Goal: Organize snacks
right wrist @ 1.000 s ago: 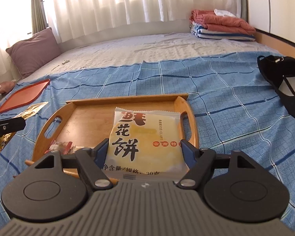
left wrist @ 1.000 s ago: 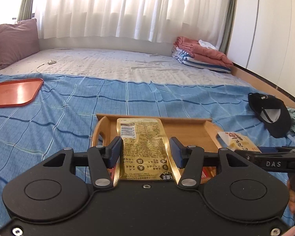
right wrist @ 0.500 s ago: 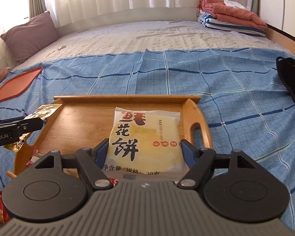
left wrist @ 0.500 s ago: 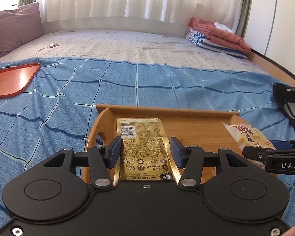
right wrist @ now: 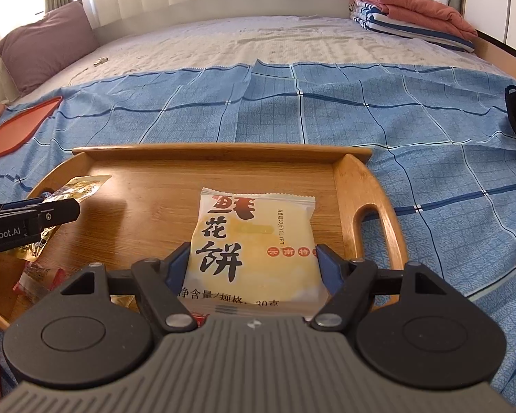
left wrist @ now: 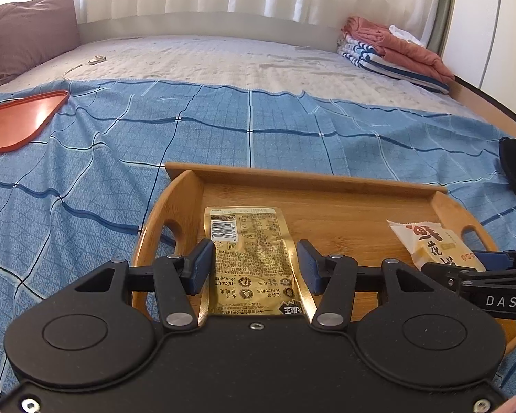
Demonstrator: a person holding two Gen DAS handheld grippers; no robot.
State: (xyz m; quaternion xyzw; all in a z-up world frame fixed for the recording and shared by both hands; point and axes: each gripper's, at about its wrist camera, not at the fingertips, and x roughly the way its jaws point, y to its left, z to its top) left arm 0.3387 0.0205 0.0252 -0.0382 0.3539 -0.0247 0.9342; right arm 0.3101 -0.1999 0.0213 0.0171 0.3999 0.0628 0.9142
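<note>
Two grippers over wooden tray [right wrist: 347, 179]: left gripper [left wrist: 254, 265] jaws clenched on gold packet [left wrist: 251, 247], right gripper [right wrist: 254, 268] on white pastry pack [right wrist: 254, 241]; both packs point lengthwise toward far rim.

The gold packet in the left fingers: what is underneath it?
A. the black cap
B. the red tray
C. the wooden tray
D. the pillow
C: the gold packet, clamped in the left gripper, hangs over the wooden tray; the red tray lies far off.
</note>
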